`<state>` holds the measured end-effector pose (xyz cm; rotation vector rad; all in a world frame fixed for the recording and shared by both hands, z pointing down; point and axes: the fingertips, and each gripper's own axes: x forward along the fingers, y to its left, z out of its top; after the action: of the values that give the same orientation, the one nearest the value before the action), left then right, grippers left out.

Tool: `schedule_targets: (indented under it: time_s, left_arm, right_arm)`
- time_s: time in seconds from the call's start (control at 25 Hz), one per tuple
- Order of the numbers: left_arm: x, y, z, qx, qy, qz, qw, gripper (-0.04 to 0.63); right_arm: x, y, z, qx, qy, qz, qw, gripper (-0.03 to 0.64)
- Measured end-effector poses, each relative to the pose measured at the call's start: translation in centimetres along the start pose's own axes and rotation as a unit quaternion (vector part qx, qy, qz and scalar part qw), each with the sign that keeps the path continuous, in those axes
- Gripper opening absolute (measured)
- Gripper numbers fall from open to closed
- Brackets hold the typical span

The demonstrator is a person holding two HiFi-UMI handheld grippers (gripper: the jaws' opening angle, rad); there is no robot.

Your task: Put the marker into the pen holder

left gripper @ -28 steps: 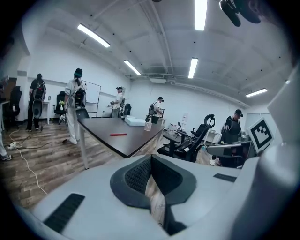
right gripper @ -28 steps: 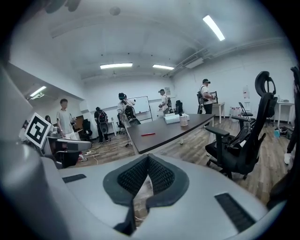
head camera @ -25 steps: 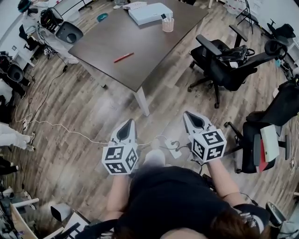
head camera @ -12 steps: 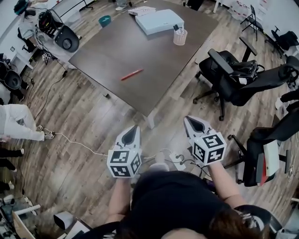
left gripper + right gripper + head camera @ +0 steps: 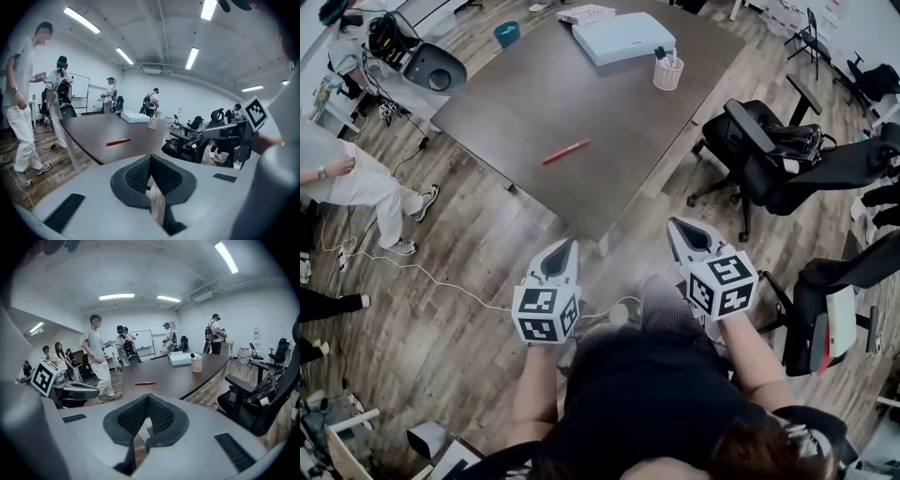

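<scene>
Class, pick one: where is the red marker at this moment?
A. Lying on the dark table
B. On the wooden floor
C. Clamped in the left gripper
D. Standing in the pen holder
A: the red marker lies flat on the table, well apart from the pen holder.

What the edges and distance keep back
The desk's (image 5: 581, 94) far end is cut by the head view's top edge, a bystander (image 5: 366, 187) by its left; the pen holder's (image 5: 667, 72) contents are too small to tell.
</scene>
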<state>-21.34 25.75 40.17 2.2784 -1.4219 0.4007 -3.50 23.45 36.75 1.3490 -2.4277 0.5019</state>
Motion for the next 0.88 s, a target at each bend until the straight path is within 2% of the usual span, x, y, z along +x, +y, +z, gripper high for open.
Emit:
schedule_targets:
  time_s: [0.2,0.36,0.6,0.88]
  left_arm:
    - [2.1,0.4,0.4,-0.004,0.003,0.008,1.0000,0.028]
    - [5.1,1.2,1.1,-0.011,0.007,0.036,0.9993,0.028]
    - [11.4,-0.4,3.2,-0.028,0.012,0.076,0.9966,0.028]
    - [17.4,-1.2,4.6,-0.007,0.055,0.116,0.9917,0.028]
  right_arm:
    - [3.1,-1.9,0.7,0.004,0.007,0.025,1.000,0.017]
    - [6.0,-4.0,1.5,-0.005,0.015,0.062,0.998,0.017]
    - [9.2,-10.2,3.5,-0.012,0.029,0.111,0.993,0.017]
    - [12.9,-14.5,4.2,-0.039,0.066,0.200,0.977,0.017]
